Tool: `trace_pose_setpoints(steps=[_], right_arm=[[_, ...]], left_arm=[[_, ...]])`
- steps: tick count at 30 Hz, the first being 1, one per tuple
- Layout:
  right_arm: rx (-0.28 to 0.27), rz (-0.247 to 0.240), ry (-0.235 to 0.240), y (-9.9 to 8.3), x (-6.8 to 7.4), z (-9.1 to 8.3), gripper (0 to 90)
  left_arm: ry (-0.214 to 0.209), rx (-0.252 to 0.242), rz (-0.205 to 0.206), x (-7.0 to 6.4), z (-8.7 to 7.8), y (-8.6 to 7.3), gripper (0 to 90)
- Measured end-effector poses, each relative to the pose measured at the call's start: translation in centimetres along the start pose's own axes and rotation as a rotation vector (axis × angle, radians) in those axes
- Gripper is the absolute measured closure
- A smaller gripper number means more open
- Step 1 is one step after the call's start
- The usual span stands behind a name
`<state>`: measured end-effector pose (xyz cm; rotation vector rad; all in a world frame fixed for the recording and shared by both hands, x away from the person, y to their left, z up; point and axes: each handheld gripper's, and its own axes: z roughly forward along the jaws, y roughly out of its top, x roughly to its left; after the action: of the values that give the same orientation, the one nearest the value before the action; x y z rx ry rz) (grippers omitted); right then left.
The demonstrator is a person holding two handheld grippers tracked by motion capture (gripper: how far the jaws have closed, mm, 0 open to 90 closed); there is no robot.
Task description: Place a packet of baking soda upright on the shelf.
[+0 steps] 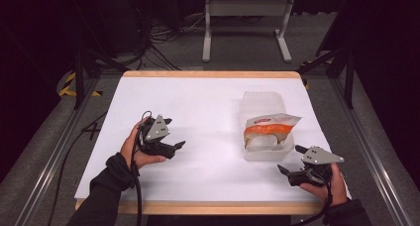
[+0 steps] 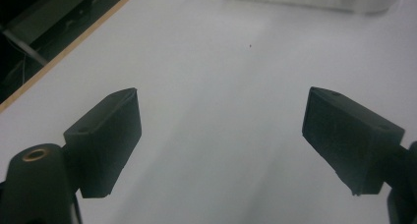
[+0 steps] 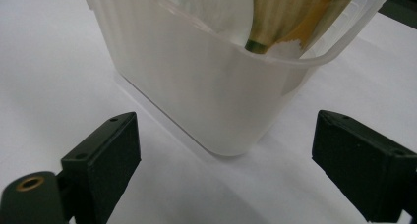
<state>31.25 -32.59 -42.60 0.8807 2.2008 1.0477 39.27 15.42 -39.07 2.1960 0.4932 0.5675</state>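
White desk (image 1: 198,112) in the high view carries a translucent plastic tub (image 1: 265,107) at right of centre, with an orange-and-white packet (image 1: 270,128) in it. Left gripper (image 1: 174,133) sits well apart from the tub; right gripper (image 1: 291,159) is near its front corner.

Left gripper view: fingers (image 2: 105,135) spread wide over bare desk.

Right gripper view: fingers (image 3: 105,157) spread wide, the tub's corner just ahead between them, untouched.
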Motion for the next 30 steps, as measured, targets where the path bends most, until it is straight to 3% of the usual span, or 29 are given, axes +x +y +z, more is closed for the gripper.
trace_pose_setpoints(steps=[16, 21, 30], right_arm=[[0.001, -0.019, -0.021, 0.1, 0.1, -0.3, 11.5], [0.013, -0.031, -0.032, 0.1, 0.2, -0.3, 11.4], [0.019, -0.031, -0.044, 0.0, 0.1, -0.3, 11.4]], left_arm=[[0.074, 0.061, -0.053, 0.9, -2.2, -4.9, 12.6], [0.095, 0.062, -0.065, 1.1, -3.0, -6.5, 12.5], [0.135, 0.059, -0.128, 1.4, -5.0, -9.2, 12.3]])
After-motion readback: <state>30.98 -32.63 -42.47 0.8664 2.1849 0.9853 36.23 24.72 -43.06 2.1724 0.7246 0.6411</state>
